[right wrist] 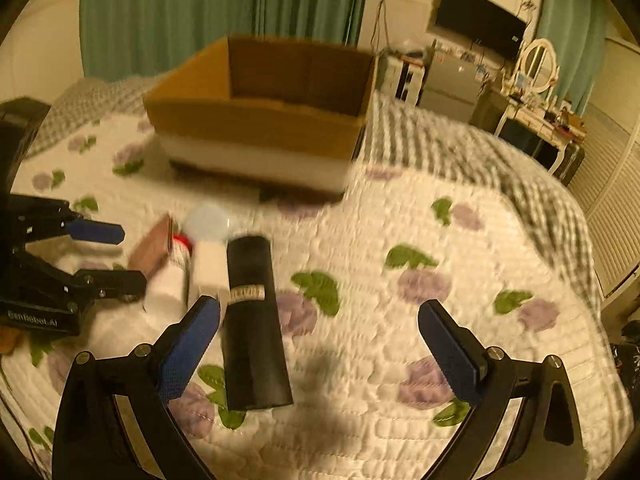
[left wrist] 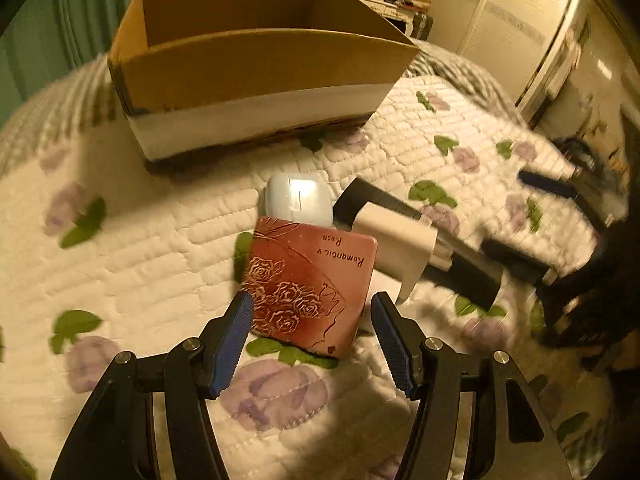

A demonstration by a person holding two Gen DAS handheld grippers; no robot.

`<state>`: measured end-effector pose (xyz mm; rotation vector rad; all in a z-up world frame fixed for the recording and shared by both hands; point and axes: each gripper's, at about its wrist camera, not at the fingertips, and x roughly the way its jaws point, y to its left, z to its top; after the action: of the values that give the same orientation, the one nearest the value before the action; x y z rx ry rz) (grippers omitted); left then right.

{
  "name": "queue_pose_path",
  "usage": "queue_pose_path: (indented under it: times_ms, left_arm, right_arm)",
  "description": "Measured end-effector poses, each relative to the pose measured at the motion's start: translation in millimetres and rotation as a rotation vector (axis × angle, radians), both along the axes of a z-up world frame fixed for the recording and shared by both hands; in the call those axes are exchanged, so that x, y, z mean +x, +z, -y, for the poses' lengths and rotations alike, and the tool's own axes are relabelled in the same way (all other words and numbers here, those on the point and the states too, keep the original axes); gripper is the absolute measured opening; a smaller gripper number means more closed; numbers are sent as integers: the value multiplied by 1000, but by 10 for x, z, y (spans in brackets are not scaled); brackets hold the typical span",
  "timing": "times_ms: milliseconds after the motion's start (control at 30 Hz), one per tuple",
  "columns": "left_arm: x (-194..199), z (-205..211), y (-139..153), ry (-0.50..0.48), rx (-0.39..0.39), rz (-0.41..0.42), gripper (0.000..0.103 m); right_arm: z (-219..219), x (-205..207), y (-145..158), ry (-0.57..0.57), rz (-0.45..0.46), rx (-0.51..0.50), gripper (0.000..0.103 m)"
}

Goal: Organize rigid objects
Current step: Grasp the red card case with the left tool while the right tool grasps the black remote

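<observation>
Cardboard box sits far on quilt. Objects cluster near of box: mouse farthest, tin just near of it, overlapping its near edge. White block just right of tin, lying across tube. Tube runs near-right from mouse side. Left gripper straddles tin's near end. Right gripper near of cluster, tube beside its left finger.

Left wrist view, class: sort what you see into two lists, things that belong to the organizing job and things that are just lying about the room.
Part of the job:
cardboard box
red rose tin
pale blue mouse
white box
black tube
left gripper, open
right gripper, open

Just lying about:
floral quilt
green curtain
television
dressing table
</observation>
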<state>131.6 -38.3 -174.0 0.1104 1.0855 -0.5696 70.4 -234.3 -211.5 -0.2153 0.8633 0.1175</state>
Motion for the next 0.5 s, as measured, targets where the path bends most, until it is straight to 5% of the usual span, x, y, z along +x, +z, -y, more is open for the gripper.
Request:
queue_pose_path:
  times_ms: [133,367,500]
  left_arm:
    - [198,-128,-69,63,-86,-61,64]
    - [373,-61,-133,95,-43,-13,69]
    - [515,-166,-257,172,-86,-90,74]
  right_arm:
    - [-58,46,-183,22,-47,-36,100]
    - [-161,170,-410,49,-110,-71,100]
    - [-186,216,-486,56,-128,-81,100]
